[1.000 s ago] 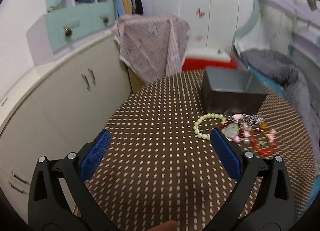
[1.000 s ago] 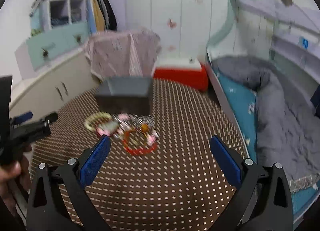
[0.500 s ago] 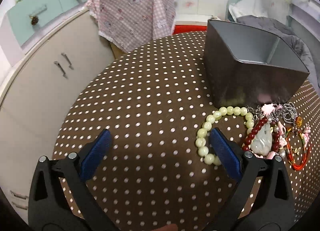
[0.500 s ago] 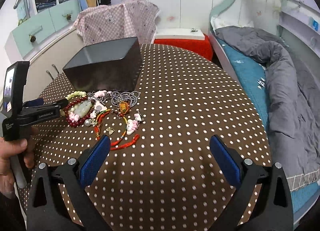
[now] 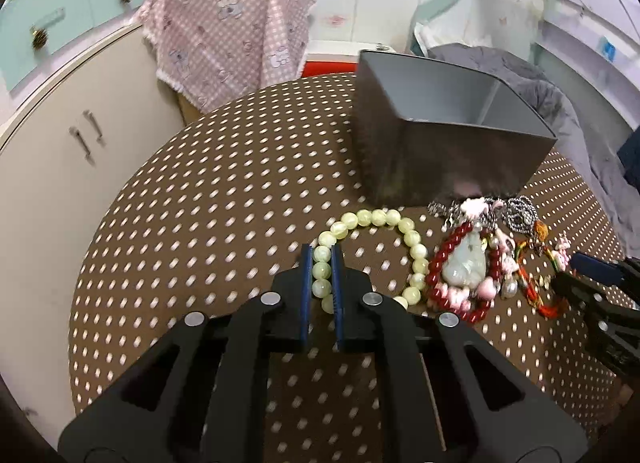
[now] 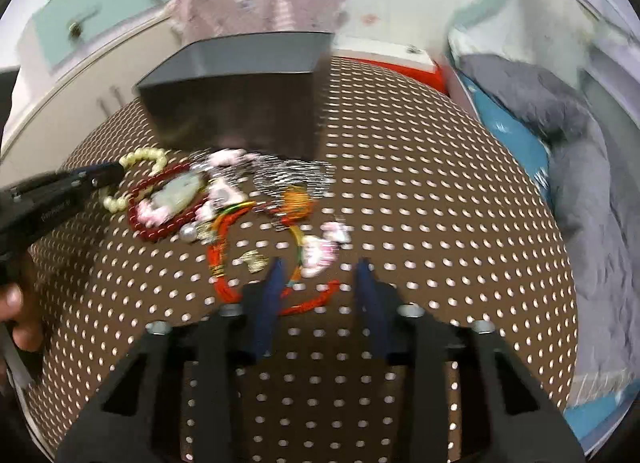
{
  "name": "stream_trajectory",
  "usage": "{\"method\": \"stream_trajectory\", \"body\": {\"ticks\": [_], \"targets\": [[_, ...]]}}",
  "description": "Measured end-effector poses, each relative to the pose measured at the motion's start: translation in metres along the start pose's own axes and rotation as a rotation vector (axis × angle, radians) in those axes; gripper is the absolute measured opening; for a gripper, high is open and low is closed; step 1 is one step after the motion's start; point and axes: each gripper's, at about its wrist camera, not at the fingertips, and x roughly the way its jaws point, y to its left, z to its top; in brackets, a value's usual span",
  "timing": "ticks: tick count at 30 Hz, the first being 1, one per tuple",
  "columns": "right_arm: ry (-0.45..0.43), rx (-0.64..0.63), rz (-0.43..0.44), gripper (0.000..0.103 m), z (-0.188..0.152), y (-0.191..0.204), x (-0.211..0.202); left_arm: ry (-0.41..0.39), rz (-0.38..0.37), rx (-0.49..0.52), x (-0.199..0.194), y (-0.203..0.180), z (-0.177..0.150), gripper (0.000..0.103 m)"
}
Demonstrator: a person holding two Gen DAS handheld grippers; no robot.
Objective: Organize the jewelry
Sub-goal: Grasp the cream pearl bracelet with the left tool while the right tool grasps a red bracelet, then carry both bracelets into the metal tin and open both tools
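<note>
On the brown dotted tablecloth (image 5: pixel 200 223), a heap of jewelry lies in front of an open grey box (image 5: pixel 440 159). My left gripper (image 5: pixel 321 259) is shut on the pale green bead bracelet (image 5: pixel 412 239), with several beads pinched between its blue pads. Beside that lie a red bead bracelet (image 5: pixel 436 263) with a jade pendant (image 5: pixel 466 263) and a silver chain (image 5: pixel 520 211). My right gripper (image 6: pixel 320 275) is closing. The red cord bracelet (image 6: pixel 308 303) runs between its jaws, which still stand apart. The right wrist view is blurred.
A pink checked cloth (image 5: pixel 228 31) hangs over something behind the table. Cream cupboards (image 5: pixel 60 167) stand at the left. A bed with a grey duvet (image 6: pixel 580 167) runs along the right, and a red box (image 6: pixel 400 59) sits behind the table. A hand (image 6: pixel 16 303) holds the left gripper.
Both grippers came down and forward to the jewelry. The left jaws went from wide open to shut on the green beads. The right jaws narrowed around the red cord bracelet.
</note>
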Motion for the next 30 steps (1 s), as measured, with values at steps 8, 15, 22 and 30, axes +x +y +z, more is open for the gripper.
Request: {"method": "stream_trajectory", "body": {"ticks": [8, 15, 22, 30], "targets": [[-0.065, 0.005, 0.146, 0.002, -0.008, -0.01, -0.035, -0.053, -0.031, -0.045, -0.039, 0.017, -0.018, 0.009], [-0.178, -0.017, 0.226, 0.002, 0.008, -0.026, -0.087, -0.13, -0.053, -0.038, -0.074, 0.018, -0.004, 0.009], [-0.297, -0.052, 0.244, 0.002, 0.043, -0.032, -0.126, -0.232, -0.085, -0.002, -0.107, 0.007, 0.023, 0.009], [-0.389, -0.071, 0.29, 0.002, 0.107, -0.026, -0.131, -0.312, -0.119, 0.06, -0.112, -0.016, 0.082, 0.009]]}}
